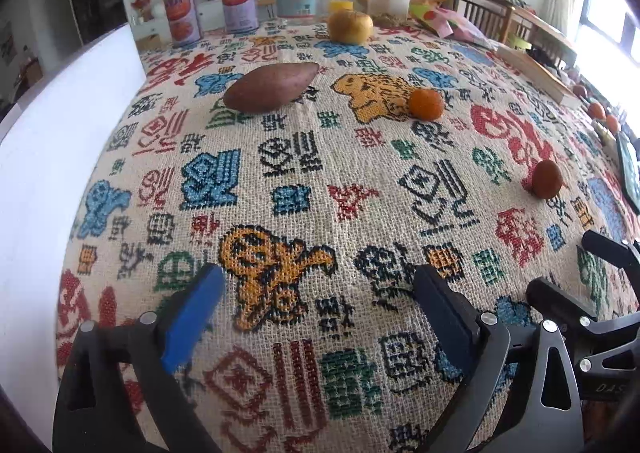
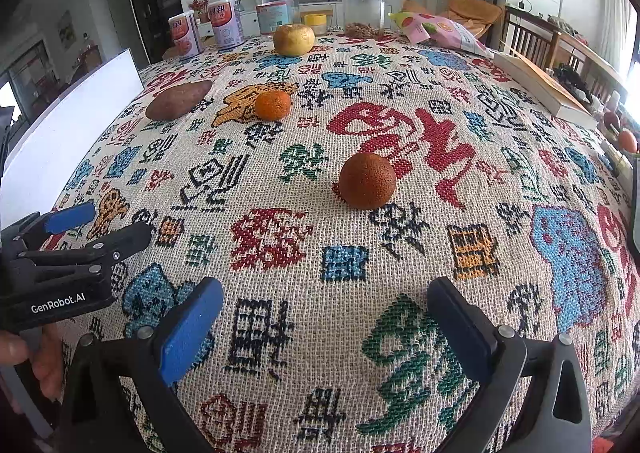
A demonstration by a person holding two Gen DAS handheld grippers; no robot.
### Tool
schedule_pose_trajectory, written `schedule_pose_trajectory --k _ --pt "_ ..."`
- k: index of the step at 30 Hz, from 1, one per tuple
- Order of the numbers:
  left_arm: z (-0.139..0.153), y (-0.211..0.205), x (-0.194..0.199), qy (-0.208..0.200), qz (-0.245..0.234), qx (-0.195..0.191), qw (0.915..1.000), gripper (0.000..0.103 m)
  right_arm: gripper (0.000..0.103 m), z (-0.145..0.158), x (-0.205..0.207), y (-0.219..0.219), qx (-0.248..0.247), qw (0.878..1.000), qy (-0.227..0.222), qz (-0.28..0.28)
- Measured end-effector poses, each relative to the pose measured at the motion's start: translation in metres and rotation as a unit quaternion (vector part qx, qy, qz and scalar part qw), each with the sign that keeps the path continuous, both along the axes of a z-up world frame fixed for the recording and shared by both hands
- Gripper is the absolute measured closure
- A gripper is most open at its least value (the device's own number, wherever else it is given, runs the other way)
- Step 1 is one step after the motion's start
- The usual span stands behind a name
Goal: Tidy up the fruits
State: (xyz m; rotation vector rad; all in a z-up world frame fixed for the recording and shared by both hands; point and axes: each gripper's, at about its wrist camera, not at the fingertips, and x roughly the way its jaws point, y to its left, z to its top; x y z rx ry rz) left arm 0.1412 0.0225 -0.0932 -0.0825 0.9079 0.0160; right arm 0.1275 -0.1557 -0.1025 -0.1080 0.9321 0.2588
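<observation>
- Fruits lie scattered and well apart on the bench (image 2: 400,293), which is covered by a woven cloth patterned in red, blue, green and orange.
- From the right wrist view, a dark reddish-orange fruit (image 2: 367,181) sits nearest, at about 12 o'clock from the right gripper (image 2: 324,329).
- A small bright orange (image 2: 273,105) rests farther back at 11 o'clock, with a brown sweet potato (image 2: 178,100) just beyond it at 10 o'clock.
- A large yellow fruit (image 2: 293,39) stands at the far edge, near 12 o'clock.
- Behind it are two printed cans (image 2: 226,23), a clear jar (image 2: 277,9), a dark-lidded jar (image 2: 362,9) and a snack bag (image 2: 436,31).
- Right gripper: blue-padded fingers (image 2: 188,329) spread wide apart, nothing between them, hovering over bare cloth.
- Left gripper (image 1: 320,317): fingers (image 1: 192,317) likewise wide apart and empty; the sweet potato lies at its 11 o'clock.
- A hand (image 2: 36,365) holds the left gripper's handle at the right view's 8 o'clock.
</observation>
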Motion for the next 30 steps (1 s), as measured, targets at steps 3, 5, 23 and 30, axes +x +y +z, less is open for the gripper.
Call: schedule_pose_trajectory --k 3,5,23,30 --pt "-0.0012 -0.0002 0.0012 -0.002 0.000 0.000 1.0000 0.002 0.000 -0.0026 -0.0006 0.0063 -0.020 1.000 -0.009 0.004" --pt "-0.0013 -0.0001 0.0015 -0.003 0.000 -0.002 1.0000 0.002 0.000 -0.0029 0.0004 0.0059 -0.018 1.000 -0.008 0.002" --pt "-0.0020 -0.0001 0.0020 -0.003 -0.001 -0.002 1.0000 0.002 0.000 -0.0032 0.0003 0.0059 -0.017 1.000 -0.012 0.002" --pt "-0.0023 -0.0002 0.0022 -0.003 -0.001 -0.001 1.0000 0.002 0.000 -0.0032 0.0002 0.0059 -0.017 1.000 -0.012 0.002"
